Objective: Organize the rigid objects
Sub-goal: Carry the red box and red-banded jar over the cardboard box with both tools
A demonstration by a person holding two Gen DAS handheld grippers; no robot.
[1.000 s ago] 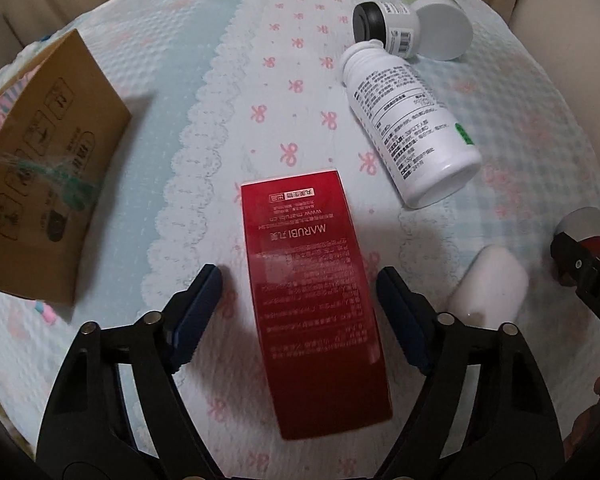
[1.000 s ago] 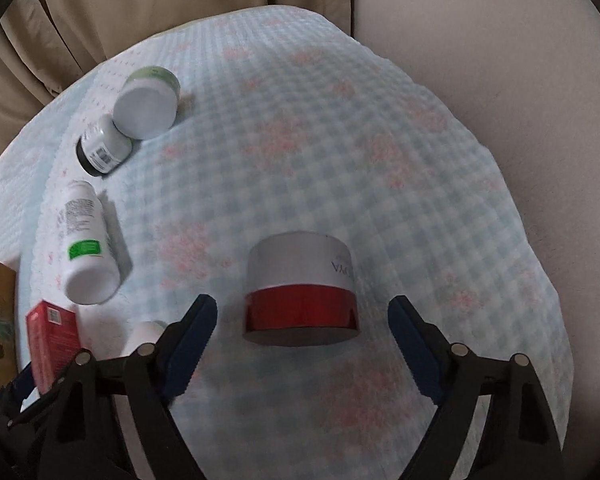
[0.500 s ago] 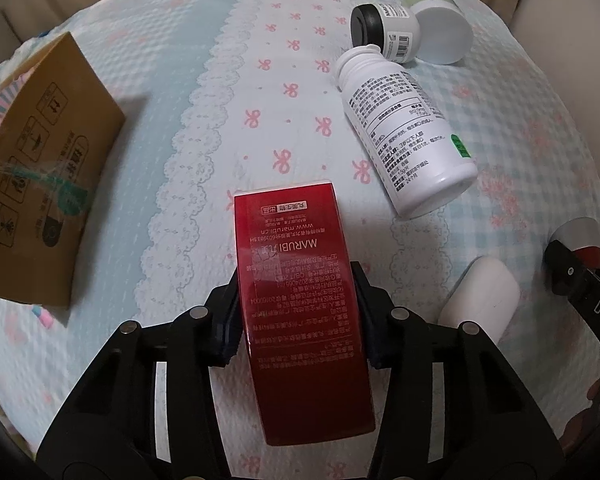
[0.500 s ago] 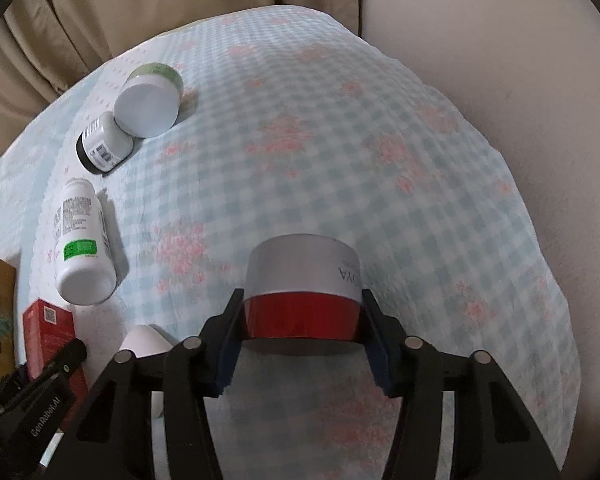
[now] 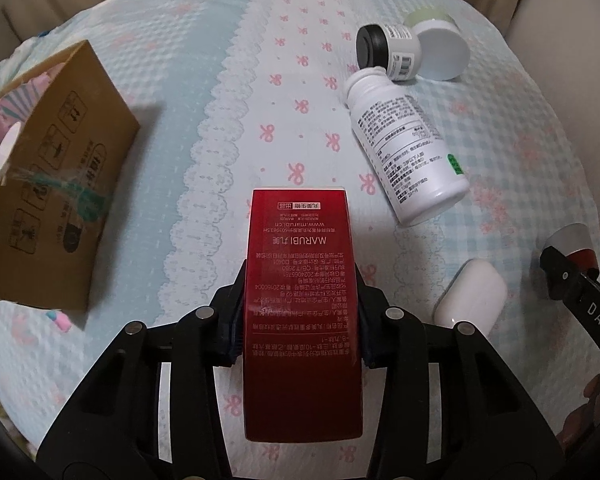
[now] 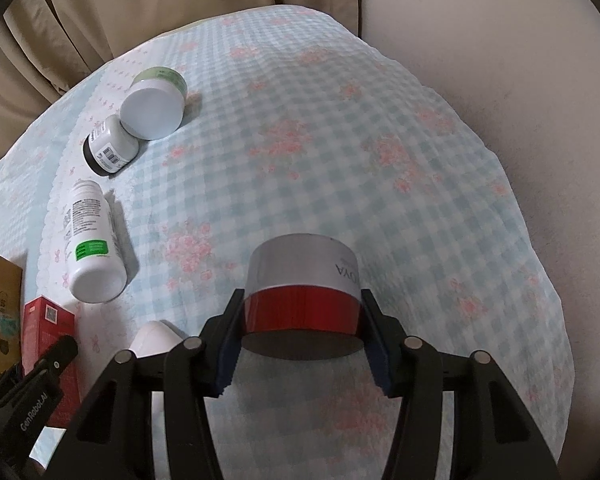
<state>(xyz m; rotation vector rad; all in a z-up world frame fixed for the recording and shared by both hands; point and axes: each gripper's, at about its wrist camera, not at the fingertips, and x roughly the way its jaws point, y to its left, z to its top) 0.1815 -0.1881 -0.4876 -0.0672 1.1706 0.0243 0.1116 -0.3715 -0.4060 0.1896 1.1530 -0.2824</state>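
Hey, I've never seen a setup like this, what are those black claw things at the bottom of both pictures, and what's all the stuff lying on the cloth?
Those are two hand-held grabbers, one in each of a person's hands; no robot arm is involved. Each carries a wide-angle camera looking forward along its jaws, so each picture comes from one tool.

In the left tool's picture, the left gripper has its jaws shut on a red box. In the right tool's picture, the right gripper is shut on a round red and silver jar.

On the patterned cloth lie a large white bottle on its side, a small black-capped bottle, a white-lidded jar and a small white container. A cardboard box stands at the left.
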